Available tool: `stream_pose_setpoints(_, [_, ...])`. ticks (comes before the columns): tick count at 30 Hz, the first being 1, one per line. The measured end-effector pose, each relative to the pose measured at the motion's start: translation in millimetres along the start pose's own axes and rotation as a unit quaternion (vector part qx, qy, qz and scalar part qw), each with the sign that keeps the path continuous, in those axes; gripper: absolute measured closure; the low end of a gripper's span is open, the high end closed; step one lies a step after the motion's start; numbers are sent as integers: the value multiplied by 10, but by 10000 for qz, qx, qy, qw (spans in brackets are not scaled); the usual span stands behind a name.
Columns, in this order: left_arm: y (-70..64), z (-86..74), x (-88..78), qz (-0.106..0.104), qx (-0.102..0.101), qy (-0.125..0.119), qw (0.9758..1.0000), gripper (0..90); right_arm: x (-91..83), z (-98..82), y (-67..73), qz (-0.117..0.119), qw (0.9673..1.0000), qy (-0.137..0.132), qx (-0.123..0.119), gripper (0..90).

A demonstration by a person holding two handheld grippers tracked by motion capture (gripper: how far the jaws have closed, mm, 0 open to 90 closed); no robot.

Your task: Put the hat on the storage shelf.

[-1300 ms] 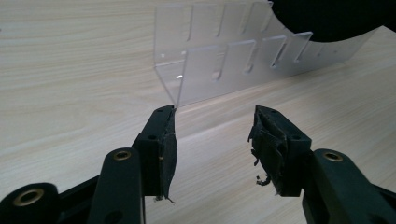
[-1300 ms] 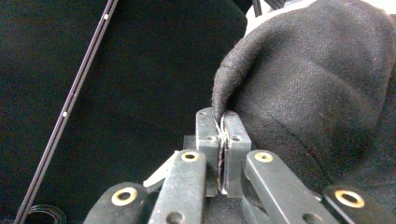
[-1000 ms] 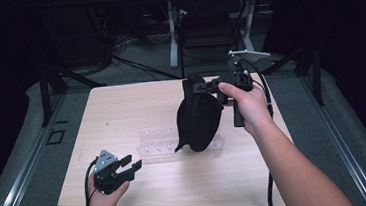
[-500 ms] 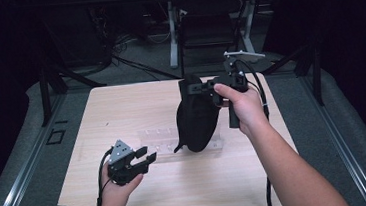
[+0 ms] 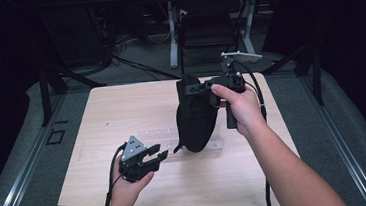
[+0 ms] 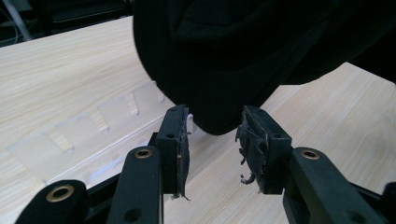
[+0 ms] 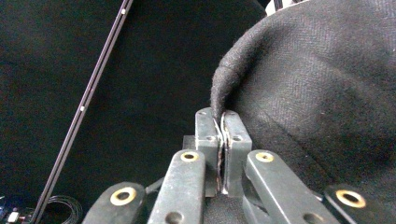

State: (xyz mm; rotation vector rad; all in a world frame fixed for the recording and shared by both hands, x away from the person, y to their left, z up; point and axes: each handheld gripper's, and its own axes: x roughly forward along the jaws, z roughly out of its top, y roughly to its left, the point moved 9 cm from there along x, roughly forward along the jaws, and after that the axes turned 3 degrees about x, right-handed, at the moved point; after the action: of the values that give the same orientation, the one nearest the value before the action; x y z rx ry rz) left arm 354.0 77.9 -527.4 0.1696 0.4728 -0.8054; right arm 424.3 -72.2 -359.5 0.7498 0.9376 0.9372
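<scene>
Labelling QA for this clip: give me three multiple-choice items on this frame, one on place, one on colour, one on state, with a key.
1. Where does the black fabric bag hang?
A. Over the clear plastic tray on the table
B. On the floor beside the table
C. On the far chair

2. What colour is the table top?
A. White
B. Light wood
C. Green

3. How does the right hand-held gripper stand?
A. Wide open, nothing between its jaws
B. Lying on the table
C. Shut on the bag's edge

Key:
1 A, the high view shows the bag's lower end over the tray.
2 B, pale wood grain shows in the high and left gripper views.
3 C, the right gripper view shows the jaws pinched together on the cloth hem.
</scene>
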Motion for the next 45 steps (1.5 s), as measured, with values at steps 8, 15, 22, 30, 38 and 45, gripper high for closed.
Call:
stream_pose_setpoints(8, [-140, 76, 106, -61, 237, 62, 9997, 683, 18, 0, 8, 19, 10000, -13, 1, 875])
stream_pose_setpoints(15, [-175, 93, 126, -94, 242, 39, 9997, 738, 26, 2, 9, 22, 10000, -28, -8, 874])
stream_pose_setpoints(22, [-247, 157, 91, -214, 301, -38, 9993, 730, 30, 1, 12, 42, 10000, -29, -1, 874])
stream_pose_setpoints(30, [-288, 206, 170, -147, 357, -2, 9993, 726, 71, -6, 35, 60, 10000, -35, -4, 874])
stream_pose_setpoints(38, [-283, 192, 235, 13, 547, 73, 9985, 782, 79, -5, 35, 84, 9999, -59, 7, 871])
stream_pose_setpoints(45, [-292, 169, 226, 154, 890, 153, 9958, 810, 80, -22, 37, 102, 9999, -21, -22, 867])
